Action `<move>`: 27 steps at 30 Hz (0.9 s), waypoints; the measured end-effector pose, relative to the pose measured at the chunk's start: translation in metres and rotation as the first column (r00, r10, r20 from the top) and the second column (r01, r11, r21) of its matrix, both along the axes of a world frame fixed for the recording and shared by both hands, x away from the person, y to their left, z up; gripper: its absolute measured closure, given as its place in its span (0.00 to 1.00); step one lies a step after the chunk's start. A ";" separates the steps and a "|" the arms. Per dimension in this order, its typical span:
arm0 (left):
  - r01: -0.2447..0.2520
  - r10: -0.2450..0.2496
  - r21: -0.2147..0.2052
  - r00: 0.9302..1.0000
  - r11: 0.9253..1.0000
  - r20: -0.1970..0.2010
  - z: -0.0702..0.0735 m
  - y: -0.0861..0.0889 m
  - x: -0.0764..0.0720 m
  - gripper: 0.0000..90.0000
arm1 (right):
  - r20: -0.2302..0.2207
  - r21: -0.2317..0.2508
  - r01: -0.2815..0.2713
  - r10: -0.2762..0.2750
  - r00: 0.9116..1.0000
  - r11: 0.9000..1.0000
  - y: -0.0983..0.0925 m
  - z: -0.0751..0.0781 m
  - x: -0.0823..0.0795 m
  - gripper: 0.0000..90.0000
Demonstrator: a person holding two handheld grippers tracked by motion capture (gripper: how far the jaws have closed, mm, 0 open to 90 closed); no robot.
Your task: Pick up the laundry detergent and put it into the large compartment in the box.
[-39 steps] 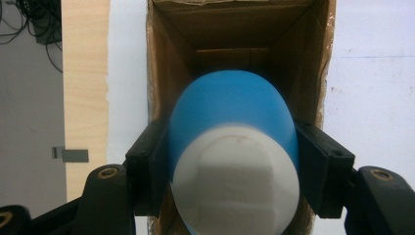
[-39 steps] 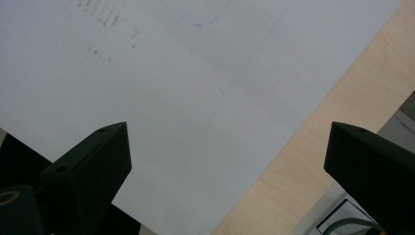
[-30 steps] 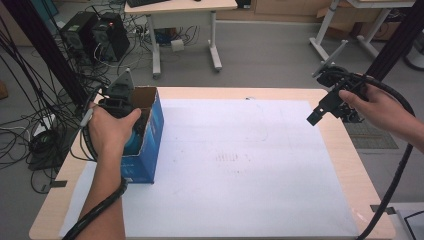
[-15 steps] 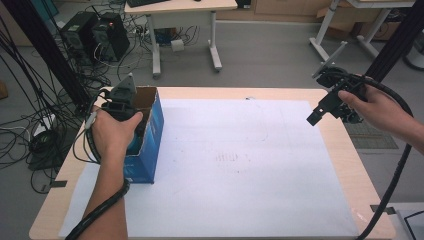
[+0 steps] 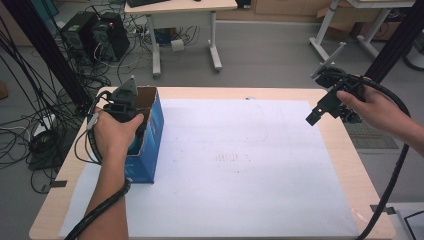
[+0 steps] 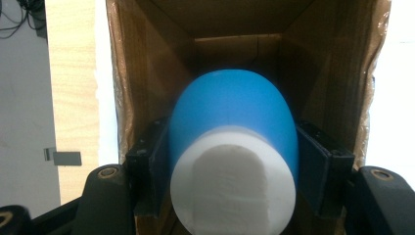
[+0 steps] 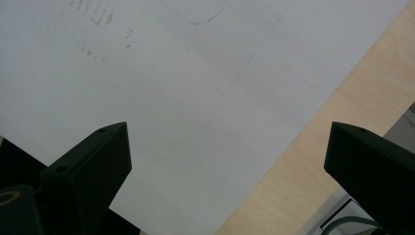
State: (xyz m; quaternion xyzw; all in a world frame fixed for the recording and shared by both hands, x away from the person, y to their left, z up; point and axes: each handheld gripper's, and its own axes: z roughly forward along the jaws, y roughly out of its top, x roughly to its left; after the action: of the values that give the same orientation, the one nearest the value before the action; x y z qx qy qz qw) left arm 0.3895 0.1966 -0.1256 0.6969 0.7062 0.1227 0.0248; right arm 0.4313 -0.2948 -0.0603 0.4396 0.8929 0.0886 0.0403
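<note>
Even, bright indoor light; soft close-up blur.

Your table (image 5: pixel 345 165): light wood top, big white paper sheet (image 5: pixel 240 165) covering most of it, faint pencil lines and reddish smudges near middle. Behind you see grey floor, white-legged desk (image 5: pixel 182 15), two black computer towers (image 5: pixel 95 32) at far left, tangled black cables (image 5: pixel 30 130) spilling down left side. Grey floor mat (image 5: pixel 367 136) right of table.
</note>
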 end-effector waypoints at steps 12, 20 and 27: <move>-0.016 0.016 0.016 1.000 1.000 0.008 -0.002 -0.001 0.004 0.42 | -0.005 0.004 0.002 -0.002 1.000 1.000 -0.002 0.000 0.001 0.04; -0.030 0.030 0.006 1.000 1.000 0.009 -0.002 0.002 0.003 0.39 | -0.005 0.008 -0.005 0.005 1.000 1.000 -0.001 0.000 0.001 0.04; -0.026 0.026 0.007 1.000 1.000 0.009 -0.001 0.000 0.003 0.38 | -0.003 0.016 -0.007 0.007 1.000 1.000 -0.002 0.002 -0.002 0.04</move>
State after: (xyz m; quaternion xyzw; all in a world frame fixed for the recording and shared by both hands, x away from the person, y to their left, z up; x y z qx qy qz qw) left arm 0.3926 0.1971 -0.1270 0.6871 0.7147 0.1285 0.0239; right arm 0.4298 -0.2970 -0.0581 0.4370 0.8937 0.0951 0.0353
